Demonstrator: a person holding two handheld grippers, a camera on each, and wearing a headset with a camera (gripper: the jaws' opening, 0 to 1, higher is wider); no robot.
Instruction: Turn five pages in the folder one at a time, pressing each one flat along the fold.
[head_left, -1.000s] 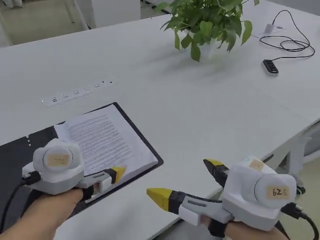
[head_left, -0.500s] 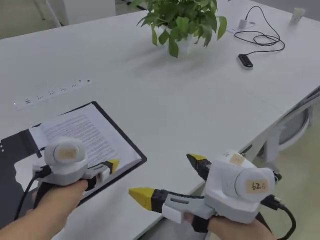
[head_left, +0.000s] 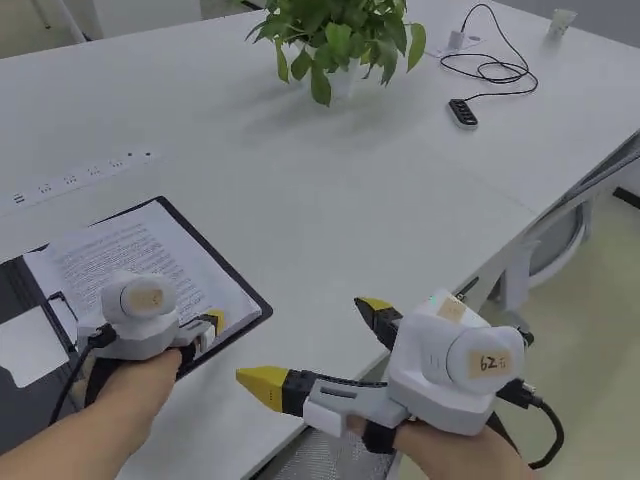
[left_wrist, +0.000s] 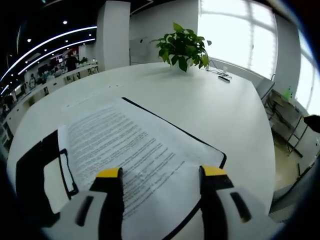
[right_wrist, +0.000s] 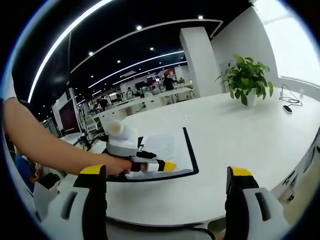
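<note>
Black-covered, the folder (left_wrist: 32, 180) is laid open on the near left part of the white desk (head_left: 380, 200). A printed page (head_left: 130, 250) lies flat on its right half, and a white slip (head_left: 25, 345) is tucked on its left half. The left tongs (left_wrist: 162, 172) are held low over the page's near edge. Their yellow-tipped jaws are spread wide, with lines of text seen between them, and nothing is gripped. Whether the tips touch the paper cannot be told. The right tongs (head_left: 317, 342) are held at the desk's near edge, well to the right of the folder, with the jaws likewise spread and empty. In the right gripper view the left tongs are seen gripped in a hand (right_wrist: 120, 164) at the folder's near corner. At the far side of the desk a potted plant (head_left: 335, 35) is set, and a black power strip (head_left: 462, 112) lies near it.
</note>
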